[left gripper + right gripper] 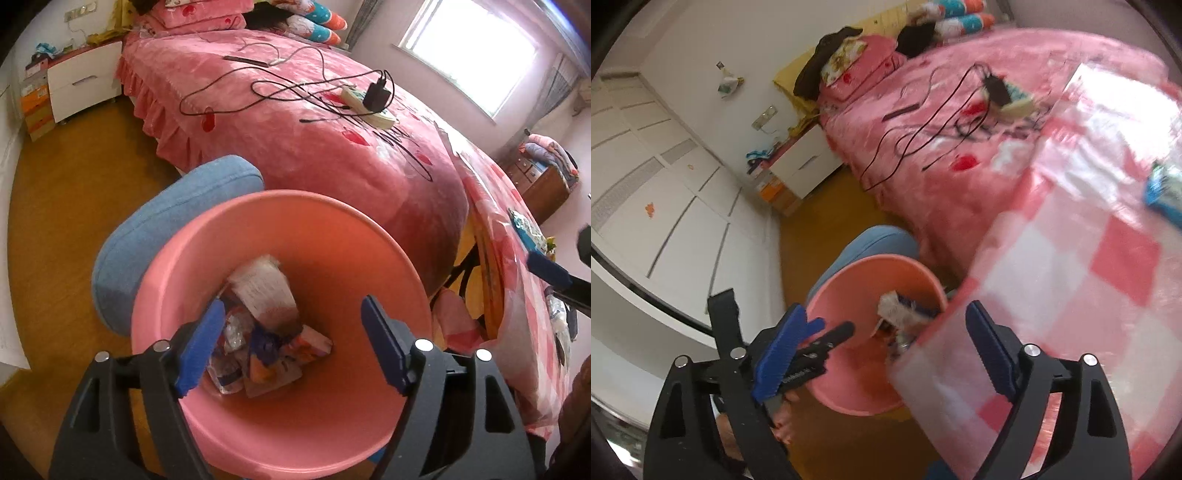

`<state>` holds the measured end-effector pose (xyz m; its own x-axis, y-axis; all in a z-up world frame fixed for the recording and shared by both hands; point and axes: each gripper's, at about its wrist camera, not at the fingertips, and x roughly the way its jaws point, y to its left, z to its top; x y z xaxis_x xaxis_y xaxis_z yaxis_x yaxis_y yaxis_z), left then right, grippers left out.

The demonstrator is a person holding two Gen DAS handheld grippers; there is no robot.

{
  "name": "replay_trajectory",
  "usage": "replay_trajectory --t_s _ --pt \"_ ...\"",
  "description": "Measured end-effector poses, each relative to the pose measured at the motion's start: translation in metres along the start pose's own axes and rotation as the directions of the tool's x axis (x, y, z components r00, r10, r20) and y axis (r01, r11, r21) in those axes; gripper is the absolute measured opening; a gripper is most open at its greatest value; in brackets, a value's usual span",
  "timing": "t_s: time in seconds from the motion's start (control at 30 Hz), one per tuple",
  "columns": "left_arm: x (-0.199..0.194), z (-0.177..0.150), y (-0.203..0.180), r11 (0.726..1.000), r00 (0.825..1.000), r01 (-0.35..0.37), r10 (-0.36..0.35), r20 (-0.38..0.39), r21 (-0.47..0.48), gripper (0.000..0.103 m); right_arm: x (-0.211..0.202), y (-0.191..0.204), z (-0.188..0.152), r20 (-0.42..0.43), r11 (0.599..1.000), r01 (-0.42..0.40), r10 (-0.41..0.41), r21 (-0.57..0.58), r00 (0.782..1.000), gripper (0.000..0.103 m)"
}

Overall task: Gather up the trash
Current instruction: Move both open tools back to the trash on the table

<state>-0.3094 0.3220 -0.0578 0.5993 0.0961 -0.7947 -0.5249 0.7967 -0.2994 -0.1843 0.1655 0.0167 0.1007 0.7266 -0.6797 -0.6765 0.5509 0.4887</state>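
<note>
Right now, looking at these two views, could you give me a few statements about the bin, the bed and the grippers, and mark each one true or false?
1. The pink bin holds wrappers. True.
2. The left gripper is clamped on a wrapper. False: it is open, with nothing between its fingers.
3. Black cables and a power strip lie on the pink bed. True.
4. The bin stands on the checked tablecloth. False: it stands on the floor beside a blue cushion.
5. The right gripper is open. True.
</note>
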Motion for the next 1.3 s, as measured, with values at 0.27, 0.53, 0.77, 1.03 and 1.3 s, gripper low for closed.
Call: replay_trajectory --t_s 0.27,0.53,0.77,1.03,1.3 --pt "-0.011 0.003 -0.021 0.998 1.000 -0.019 0.018 0.024 0.055 0.083 -0.033 -0.019 -0.014 0.080 0.995 0.091 -0.089 -0.033 0.993 0.089" --pt "-0.019 0.008 -0.059 0.996 0.998 0.054 -0.055 0.009 0.071 0.084 -0.067 -0.042 -0.021 0.151 0.988 0.151 -0.145 -0.026 0.978 0.089" --pt "-0.025 0.012 -0.108 0.985 0.995 0.100 -0.103 0.014 0.140 0.084 -0.095 -0.062 -0.026 0.197 0.980 0.198 -0.191 -0.015 0.962 0.089" --pt "-0.028 0.009 -0.169 0.962 0.987 0.154 -0.159 0.003 0.224 0.084 -0.128 -0.085 -0.030 0.246 0.971 0.240 -0.233 0.001 0.941 0.089" --pt "-0.028 0.003 -0.218 0.935 0.982 0.182 -0.186 -0.016 0.304 0.084 -0.154 -0.104 -0.035 0.286 0.959 0.281 -0.279 0.036 0.917 0.089"
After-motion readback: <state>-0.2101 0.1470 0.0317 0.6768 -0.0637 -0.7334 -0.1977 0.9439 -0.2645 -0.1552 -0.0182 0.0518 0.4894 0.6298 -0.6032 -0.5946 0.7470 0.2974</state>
